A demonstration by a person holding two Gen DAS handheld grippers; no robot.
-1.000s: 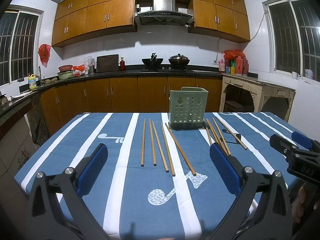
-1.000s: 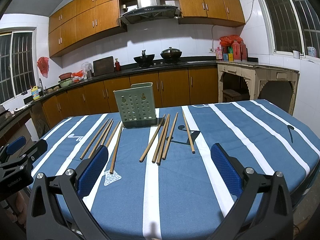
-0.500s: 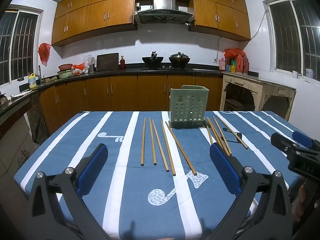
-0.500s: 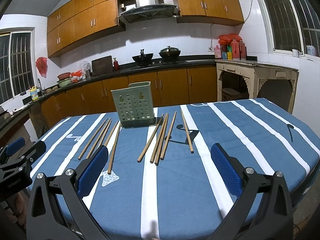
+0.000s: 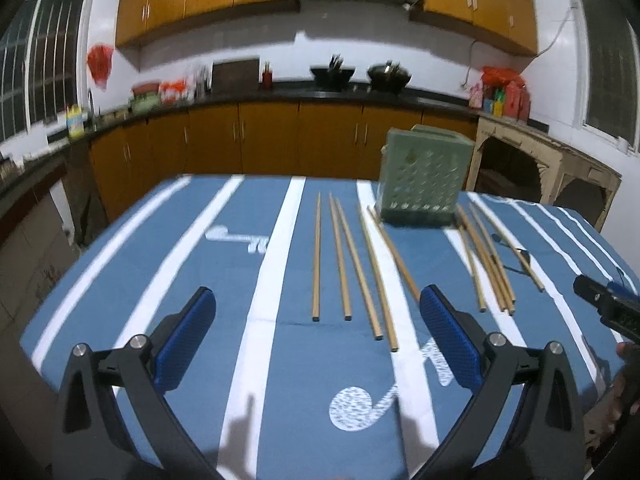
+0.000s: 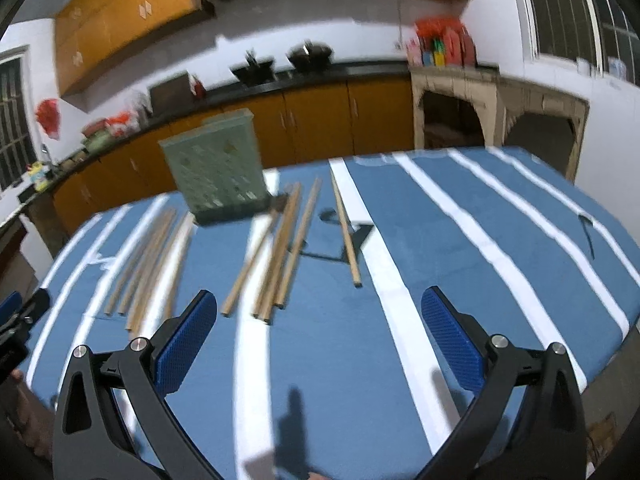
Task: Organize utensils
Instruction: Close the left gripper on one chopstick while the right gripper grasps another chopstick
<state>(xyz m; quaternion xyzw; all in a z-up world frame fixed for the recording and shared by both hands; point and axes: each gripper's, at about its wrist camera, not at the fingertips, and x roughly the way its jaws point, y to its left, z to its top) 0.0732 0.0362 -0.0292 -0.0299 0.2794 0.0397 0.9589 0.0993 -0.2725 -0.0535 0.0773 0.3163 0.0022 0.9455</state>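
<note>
A: Chopsticks [image 5: 347, 256] are laid flat on the worktop [image 5: 168, 264], in one loose group on each side of the green perforated utensil holder [image 5: 422, 178], which stands upright near the far edge.

B: And the claws?

A: The left claw [image 5: 318, 338] is spread wide; nothing is held or touched, and its blue pads [image 5: 186, 338] are seen above the striped blue cloth, short of the nearest chopstick ends. The right claw [image 6: 320, 338] is likewise spread wide and empty.

B: What is hard to make out?

A: The right wrist view is smeared by blur, so the chopsticks on the holder's left cannot be counted there. The holder's inside is not shown. Only a tip of the other claw is caught at each view's edge.
</note>
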